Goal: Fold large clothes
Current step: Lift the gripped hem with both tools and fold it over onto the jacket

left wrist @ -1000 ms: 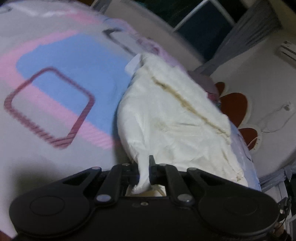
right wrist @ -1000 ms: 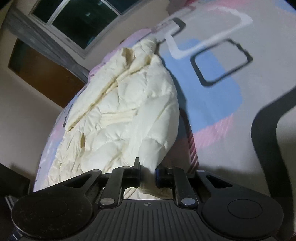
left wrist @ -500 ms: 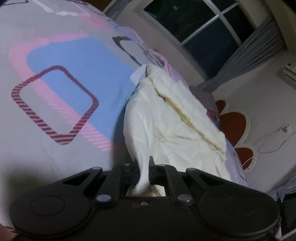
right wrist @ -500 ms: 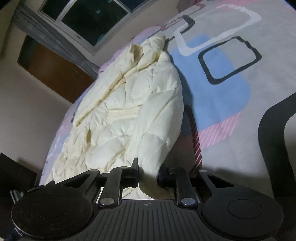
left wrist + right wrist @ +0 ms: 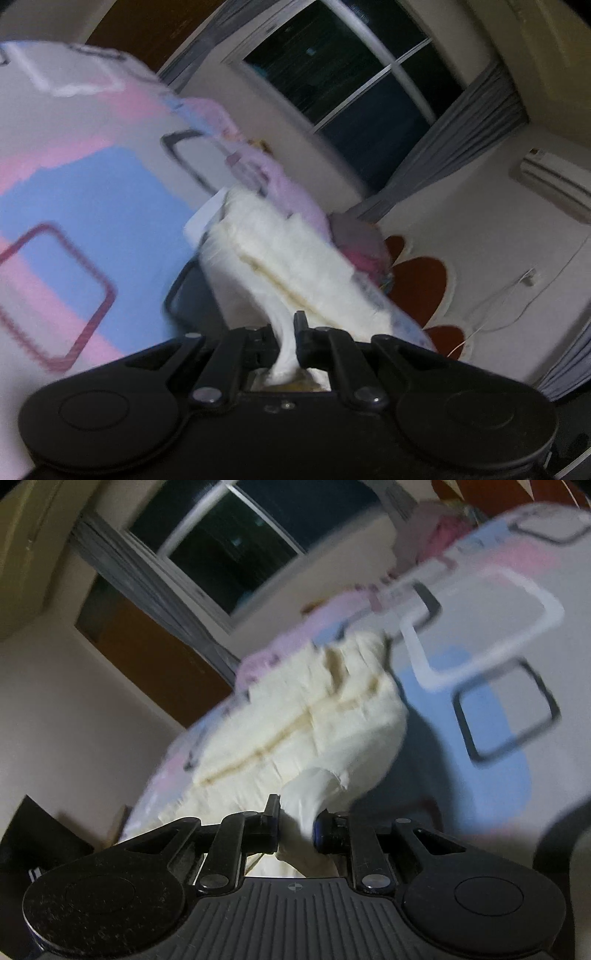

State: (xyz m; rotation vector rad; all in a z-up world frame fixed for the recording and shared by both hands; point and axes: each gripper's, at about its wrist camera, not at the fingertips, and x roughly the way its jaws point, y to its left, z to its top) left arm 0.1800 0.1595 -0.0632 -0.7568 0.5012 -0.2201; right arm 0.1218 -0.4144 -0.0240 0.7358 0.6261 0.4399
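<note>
A cream quilted jacket (image 5: 280, 258) lies on a bed with a patterned sheet (image 5: 92, 206). My left gripper (image 5: 286, 332) is shut on a pinch of its near hem, and the cloth stretches taut up from the bed into the jaws. In the right wrist view the same jacket (image 5: 295, 720) shows its zip line, and my right gripper (image 5: 297, 829) is shut on a thick fold of its near edge. Both views are blurred by motion. The near end of the jacket hangs lifted off the sheet (image 5: 498, 701).
A dark window (image 5: 351, 85) with grey curtains stands behind the bed. A pink and lilac bundle (image 5: 354, 240) lies at the far bed edge. An air conditioner (image 5: 554, 181) hangs on the right wall, and a brown door (image 5: 147, 657) is on the left.
Both grippers have risen with the jacket's near edge in them, pulling the cloth up off the bed. The views have tilted upward, showing more window and wall.
</note>
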